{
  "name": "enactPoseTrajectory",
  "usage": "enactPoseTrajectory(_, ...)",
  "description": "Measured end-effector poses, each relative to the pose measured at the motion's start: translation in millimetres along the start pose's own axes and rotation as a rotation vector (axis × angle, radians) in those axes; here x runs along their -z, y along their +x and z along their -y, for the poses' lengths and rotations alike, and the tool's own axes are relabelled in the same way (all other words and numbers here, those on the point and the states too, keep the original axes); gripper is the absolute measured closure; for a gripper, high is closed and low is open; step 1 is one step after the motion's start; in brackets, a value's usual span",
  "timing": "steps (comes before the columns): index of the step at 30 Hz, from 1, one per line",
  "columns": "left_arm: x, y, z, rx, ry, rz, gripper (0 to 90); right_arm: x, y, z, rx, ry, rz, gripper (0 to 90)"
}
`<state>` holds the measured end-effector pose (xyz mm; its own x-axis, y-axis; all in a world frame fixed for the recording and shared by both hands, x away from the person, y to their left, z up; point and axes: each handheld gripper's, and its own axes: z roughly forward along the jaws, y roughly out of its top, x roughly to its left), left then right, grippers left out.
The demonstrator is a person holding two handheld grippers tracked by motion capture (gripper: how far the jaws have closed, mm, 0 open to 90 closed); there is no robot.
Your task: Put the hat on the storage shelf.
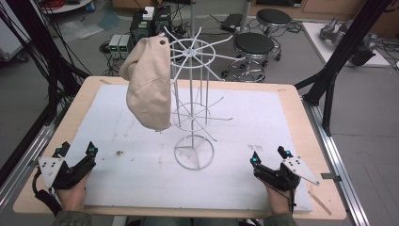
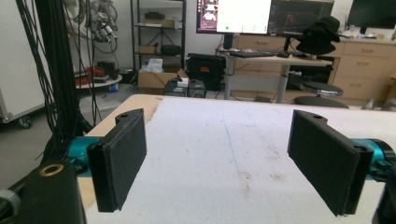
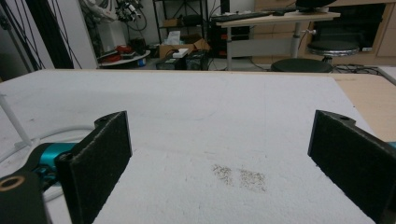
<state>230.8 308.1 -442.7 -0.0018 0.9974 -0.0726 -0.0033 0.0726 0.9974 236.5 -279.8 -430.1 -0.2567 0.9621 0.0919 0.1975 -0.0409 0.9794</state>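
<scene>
White-padded surface [image 1: 263, 122] in a cluttered lab, and both claws sit low at the near edge. Left claw [image 1: 76, 149] gapes wide, empty; right claw [image 1: 268, 155] likewise. The beige cap [image 1: 148, 87] hangs on the wire rack [image 1: 194, 106], ahead of and between them, well apart. Looks like either hung and done, or not yet started.

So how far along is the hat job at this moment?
Looks done or not begun: the beige cloth cap hangs on the white wire rack. In hand: nothing; the left gripper and right gripper rest open at the near edge. Which it is, and what remains, I cannot tell.
</scene>
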Motion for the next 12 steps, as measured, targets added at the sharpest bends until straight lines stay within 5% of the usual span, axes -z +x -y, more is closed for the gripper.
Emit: enactPoseTrajectory(12,-0.4,-0.3,0.5,0.002,0.0,0.008,20.3,-2.4,0.5,0.9,-0.002,0.007,0.0,5.1)
